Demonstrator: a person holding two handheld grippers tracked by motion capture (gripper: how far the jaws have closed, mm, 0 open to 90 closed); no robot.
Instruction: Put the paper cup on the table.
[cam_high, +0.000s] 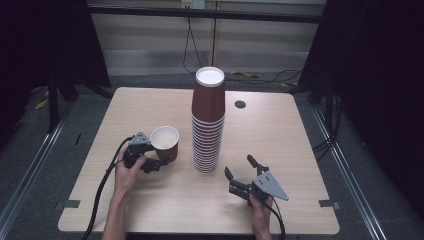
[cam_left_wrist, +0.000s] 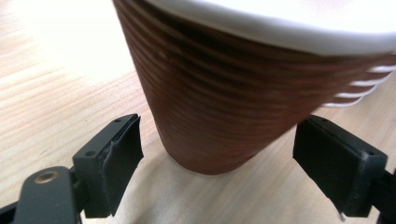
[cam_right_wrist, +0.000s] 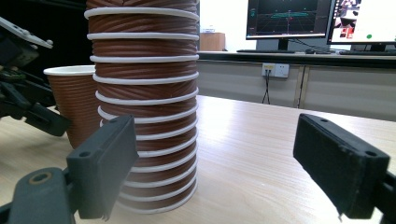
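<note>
A tall stack of upturned brown paper cups (cam_high: 207, 125) stands mid-table. Just left of it a single brown cup (cam_high: 165, 142) stands upright with its white inside showing. My left gripper (cam_high: 159, 159) is open around the base of this cup. In the left gripper view the cup (cam_left_wrist: 219, 107) sits between the two jaws with a gap on each side. My right gripper (cam_high: 239, 165) lies open on the table, right of the stack and nearer the front, with nothing between its fingers. In the right gripper view the stack (cam_right_wrist: 144, 107) is ahead to the left, with the single cup (cam_right_wrist: 74, 102) behind it.
A round cable hole (cam_high: 240, 104) sits in the table behind the stack. Bare wood (cam_high: 280, 145) spreads to the right and front. Cables lie on the floor beyond the far edge. Monitors (cam_right_wrist: 289, 18) stand on a desk in the background.
</note>
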